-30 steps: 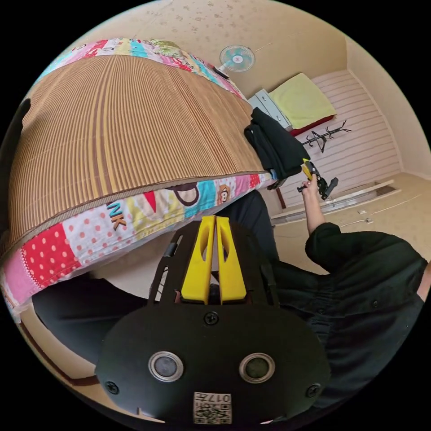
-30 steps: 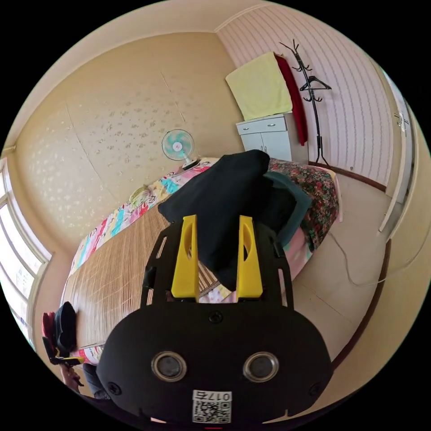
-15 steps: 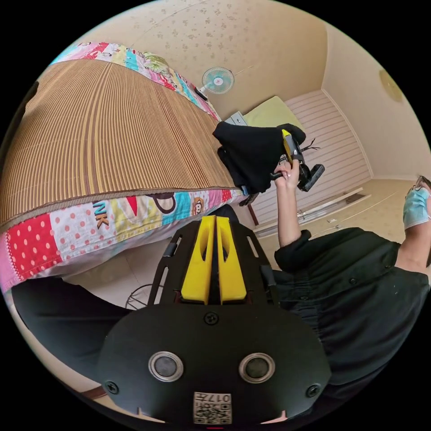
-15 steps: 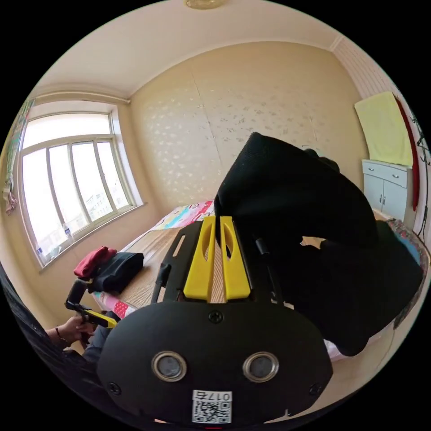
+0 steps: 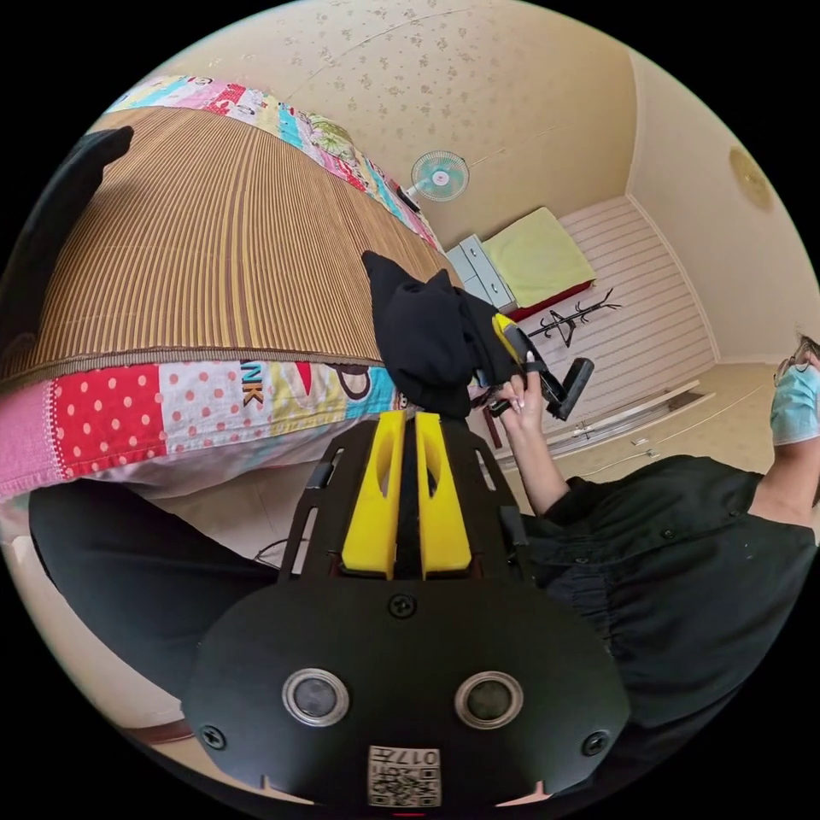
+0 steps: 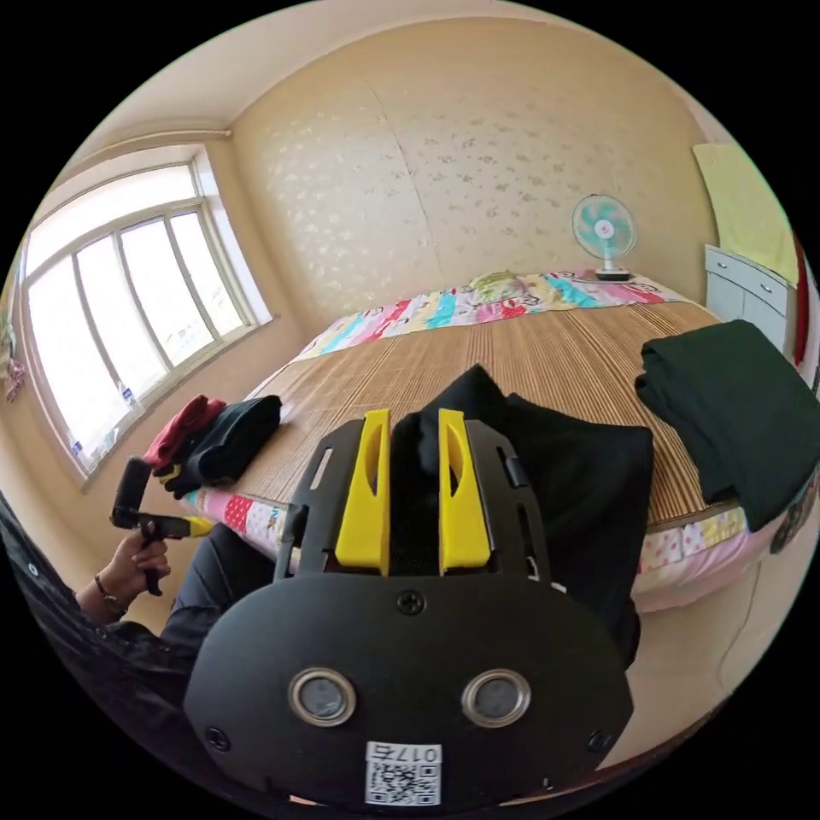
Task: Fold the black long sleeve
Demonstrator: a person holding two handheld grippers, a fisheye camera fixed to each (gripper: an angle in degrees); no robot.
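Since half a second ago my right gripper has brought the black shirt down from in front of the wall to the near edge of the bed. Its jaws stand narrowly apart, both pressing a bunch of that black cloth, which hangs toward 4 o'clock over the patchwork sheet. My left gripper is closed, jaws nearly touching, holding nothing. A dark folded pile lies at 2 o'clock, a fan at 1 o'clock, the window at 10.
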